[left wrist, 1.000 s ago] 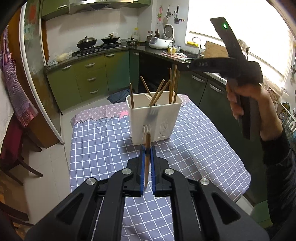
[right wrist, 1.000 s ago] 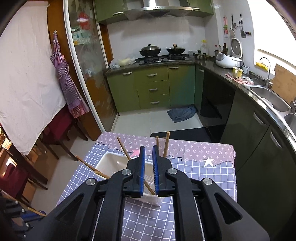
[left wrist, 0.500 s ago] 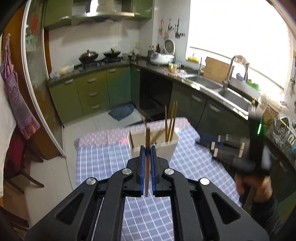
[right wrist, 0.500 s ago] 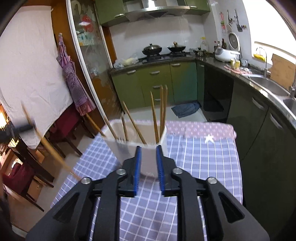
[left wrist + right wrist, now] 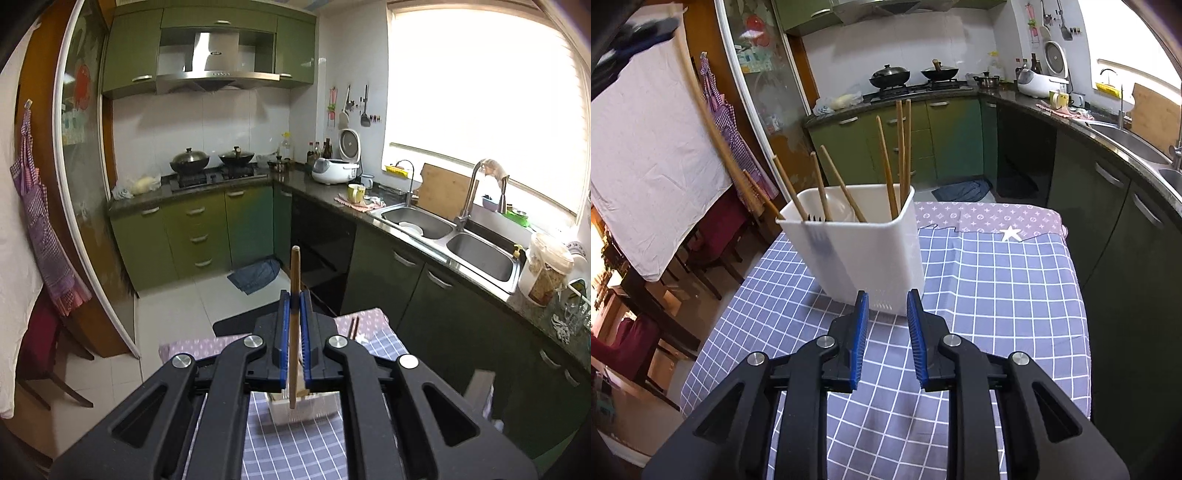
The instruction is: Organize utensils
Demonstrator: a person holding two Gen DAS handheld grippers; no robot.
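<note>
Green-cabinet kitchen surrounds a table under a blue-and-white checked cloth, where a white rectangular plastic utensil holder stands with several brown wooden chopsticks leaning upright inside it. Just in front of that holder, the right gripper hangs with its blue-padded jaws a narrow way apart after just opening, nothing between them. Above the holder, the left gripper is clamped tight on one brown wooden chopstick, which stands nearly upright with its lower tip over the holder's near side.
</note>
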